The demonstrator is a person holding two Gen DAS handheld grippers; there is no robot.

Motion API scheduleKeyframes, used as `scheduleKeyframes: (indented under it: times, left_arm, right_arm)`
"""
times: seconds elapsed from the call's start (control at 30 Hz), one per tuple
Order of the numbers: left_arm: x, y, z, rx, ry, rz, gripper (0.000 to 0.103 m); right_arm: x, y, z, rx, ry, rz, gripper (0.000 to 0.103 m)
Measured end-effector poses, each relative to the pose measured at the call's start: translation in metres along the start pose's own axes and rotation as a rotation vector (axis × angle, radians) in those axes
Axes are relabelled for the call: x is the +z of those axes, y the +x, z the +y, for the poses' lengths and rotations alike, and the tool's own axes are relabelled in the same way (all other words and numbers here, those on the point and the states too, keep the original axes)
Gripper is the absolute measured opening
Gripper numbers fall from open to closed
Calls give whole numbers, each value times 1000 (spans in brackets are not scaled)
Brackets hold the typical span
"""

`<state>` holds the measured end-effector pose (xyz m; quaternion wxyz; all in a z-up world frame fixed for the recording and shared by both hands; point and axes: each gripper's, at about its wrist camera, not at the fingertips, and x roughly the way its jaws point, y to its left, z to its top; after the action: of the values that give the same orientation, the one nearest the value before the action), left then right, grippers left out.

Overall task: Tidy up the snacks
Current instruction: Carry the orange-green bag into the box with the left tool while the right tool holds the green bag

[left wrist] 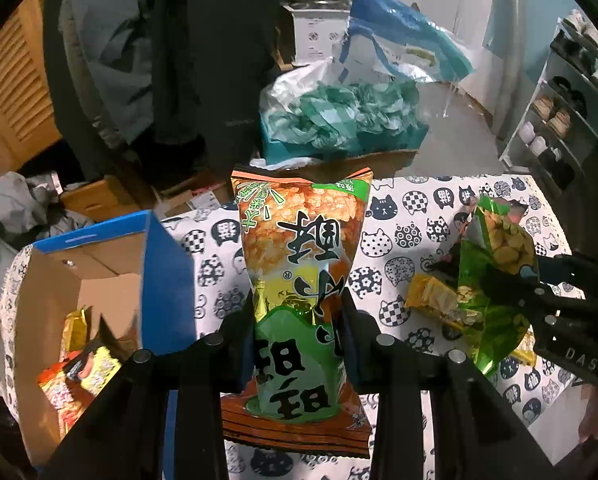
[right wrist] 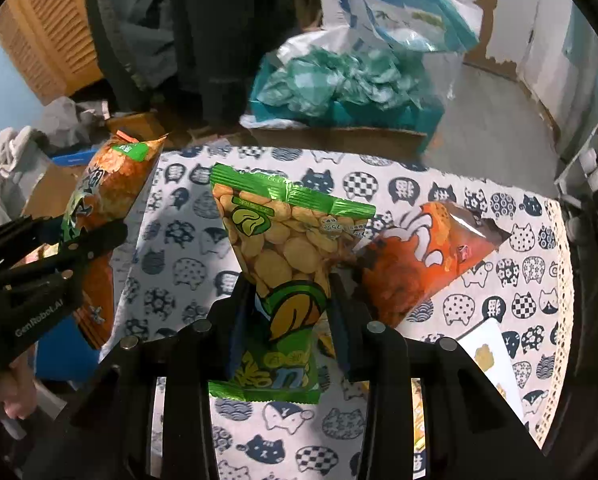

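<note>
the left gripper has its jaws clenched on an orange-and-green snack bag, lifted above the cat-print bench, just beside the open blue cardboard box that already contains snacks. the right gripper grasps a green biscuit bag between its jaws, raised over the bench, near an orange bag lying there.

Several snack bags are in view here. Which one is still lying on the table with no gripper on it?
The orange bag right of the right gripper. That gripper clamps the green biscuit bag; the left gripper clamps the orange-and-green bag.
</note>
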<state>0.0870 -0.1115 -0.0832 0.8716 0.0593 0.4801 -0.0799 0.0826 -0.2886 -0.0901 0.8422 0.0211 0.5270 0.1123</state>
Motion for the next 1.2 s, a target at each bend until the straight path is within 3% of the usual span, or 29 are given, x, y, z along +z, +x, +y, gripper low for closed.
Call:
scheduleKeyframes:
  times: [0.37, 0.7, 1.2]
  left_arm:
    - [-23, -25, 45, -10, -46, -7, 36]
    - [-29, -53, 108, 37, -117, -49, 36]
    - [-41, -37, 214, 121, -272, 5, 36]
  right_arm:
    - [1, -15, 41, 19, -71, -16, 35]
    - [19, -14, 89, 49, -135, -29, 35]
    - [50, -4, 173, 150, -224, -31, 35]
